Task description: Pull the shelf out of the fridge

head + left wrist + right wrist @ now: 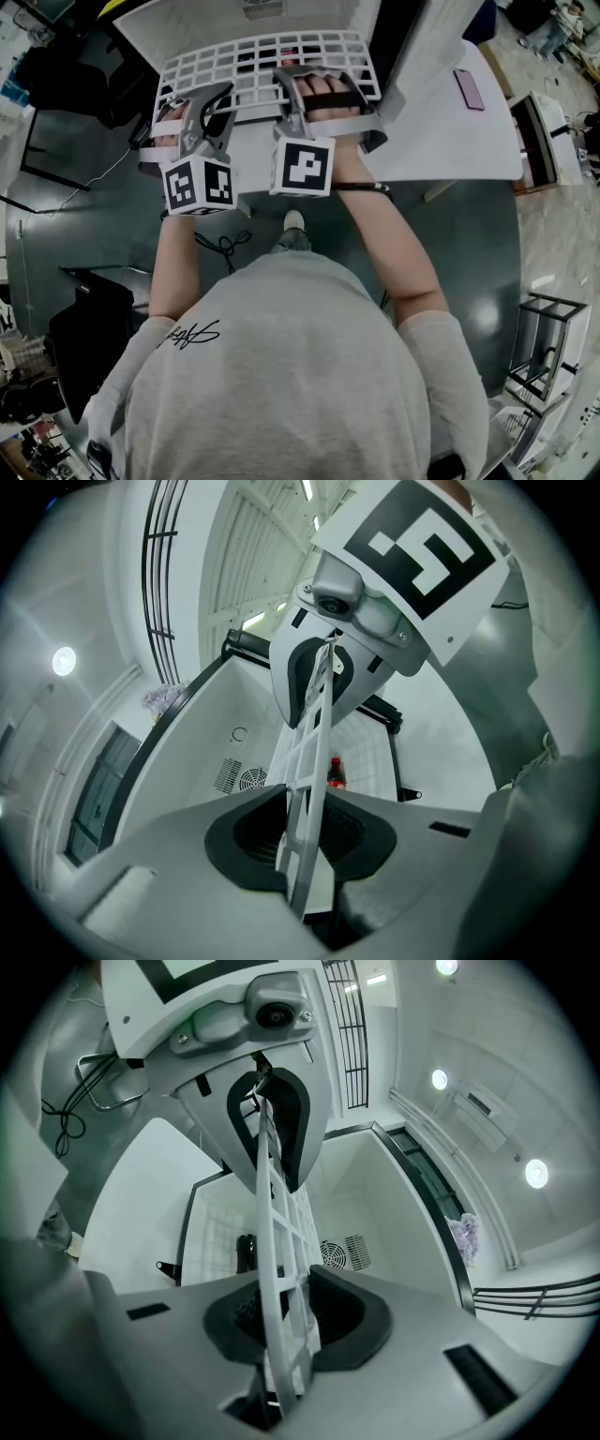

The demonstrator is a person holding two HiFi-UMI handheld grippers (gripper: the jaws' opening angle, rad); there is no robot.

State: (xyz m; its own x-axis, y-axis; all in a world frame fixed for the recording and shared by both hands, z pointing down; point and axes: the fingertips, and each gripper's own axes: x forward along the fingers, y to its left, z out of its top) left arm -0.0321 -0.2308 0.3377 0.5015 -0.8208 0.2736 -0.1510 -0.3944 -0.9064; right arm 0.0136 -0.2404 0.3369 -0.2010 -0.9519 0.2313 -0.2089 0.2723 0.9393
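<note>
The white grid shelf (272,66) sticks out of the open fridge (253,19) toward me, and both grippers hold its near edge. My left gripper (214,105) is shut on the shelf's left front part, and my right gripper (314,89) is shut on the front edge further right. In the left gripper view the shelf (314,733) runs edge-on between the pads of the left gripper (305,834). In the right gripper view the shelf (272,1232) is likewise pinched in the right gripper (281,1321). A red-capped bottle (336,772) stands deep inside the fridge.
A white table (441,131) stands right of the fridge with a phone (469,89) on it. A black cable (220,246) lies on the dark floor by my shoe (293,222). A metal rack (548,347) is at the right. A fan vent (336,1252) sits in the fridge's back wall.
</note>
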